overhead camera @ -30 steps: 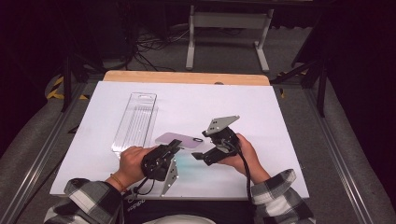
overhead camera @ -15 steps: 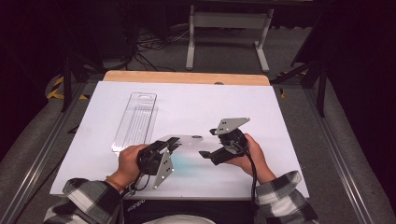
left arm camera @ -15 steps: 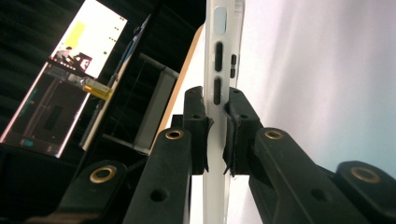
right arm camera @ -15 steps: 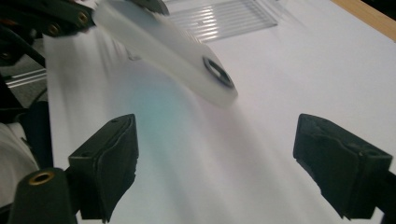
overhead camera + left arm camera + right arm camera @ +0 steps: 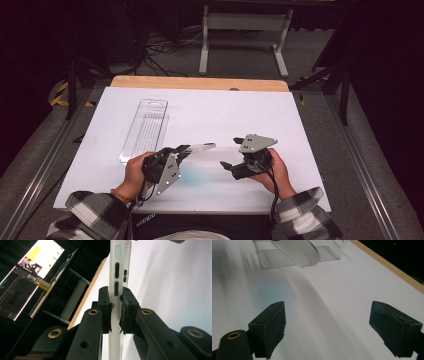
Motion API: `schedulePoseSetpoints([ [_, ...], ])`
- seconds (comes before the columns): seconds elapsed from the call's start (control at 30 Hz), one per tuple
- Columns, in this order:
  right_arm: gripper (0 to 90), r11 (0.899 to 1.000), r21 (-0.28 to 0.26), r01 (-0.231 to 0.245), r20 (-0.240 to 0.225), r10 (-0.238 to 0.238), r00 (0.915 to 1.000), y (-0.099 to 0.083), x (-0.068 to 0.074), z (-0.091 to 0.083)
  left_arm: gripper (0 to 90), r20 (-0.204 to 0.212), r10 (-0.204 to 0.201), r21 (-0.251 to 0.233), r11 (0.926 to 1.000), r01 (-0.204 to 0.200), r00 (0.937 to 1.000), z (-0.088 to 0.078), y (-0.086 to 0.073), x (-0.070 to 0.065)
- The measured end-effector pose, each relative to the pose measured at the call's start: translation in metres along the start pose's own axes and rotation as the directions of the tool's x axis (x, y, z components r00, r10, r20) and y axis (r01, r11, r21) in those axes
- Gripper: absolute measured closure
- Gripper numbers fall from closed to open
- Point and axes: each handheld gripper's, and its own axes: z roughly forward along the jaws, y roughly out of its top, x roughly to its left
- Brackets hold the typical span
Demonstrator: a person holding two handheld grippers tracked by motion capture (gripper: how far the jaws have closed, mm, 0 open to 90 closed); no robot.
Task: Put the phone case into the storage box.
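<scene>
after the right gripper (image 5: 226, 166) was drawn back with jaws wide and empty, the clear phone case (image 5: 200, 147) was left clamped in the left gripper (image 5: 184, 150) alone above the tabletop (image 5: 300, 130).

Bare white table (image 5: 300, 130) lies open ahead and to the right of the right gripper (image 5: 227, 166); the clear tray (image 5: 145, 129) blocks the far left; the phone case (image 5: 200, 147) juts between the two grippers

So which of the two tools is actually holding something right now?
The left tool: its jaws are clamped on the edge of the clear phone case, held off the table. The right tool has its jaws spread wide over bare white tabletop, nothing between them.
</scene>
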Motion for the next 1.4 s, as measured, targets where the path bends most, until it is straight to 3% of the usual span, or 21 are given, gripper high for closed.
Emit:
schedulePoseSetpoints([
  [0.27,16.0,0.997,-0.039,0.061,0.042,-0.060,0.9973,-0.004,0.009,0.002,81.5,0.004,-0.008,-0.003,1.0000,0.008,1.0000,-0.001,-0.001,0.003],
  [0.4,16.1,0.996,-0.049,0.068,0.054,-0.065,0.9964,-0.005,0.011,0.003,81.5,0.005,-0.024,-0.006,0.9997,0.024,0.9997,-0.002,-0.002,0.004],
  [0.57,14.9,0.996,-0.076,0.056,0.050,-0.052,0.9974,-0.012,0.014,0.004,81.5,0.006,-0.051,-0.011,0.9986,0.051,0.9987,-0.003,-0.003,0.007],
  [0.83,11.9,0.992,-0.124,0.011,0.098,0.001,0.9952,-0.026,0.018,-0.003,81.4,0.017,-0.105,-0.034,0.9938,0.106,0.9943,-0.006,-0.005,0.013],
  [1.4,7.8,0.987,-0.159,-0.029,0.156,0.054,0.9862,-0.045,0.012,-0.020,81.5,0.028,-0.181,-0.062,0.9813,0.182,0.9831,-0.011,-0.009,0.022],
])
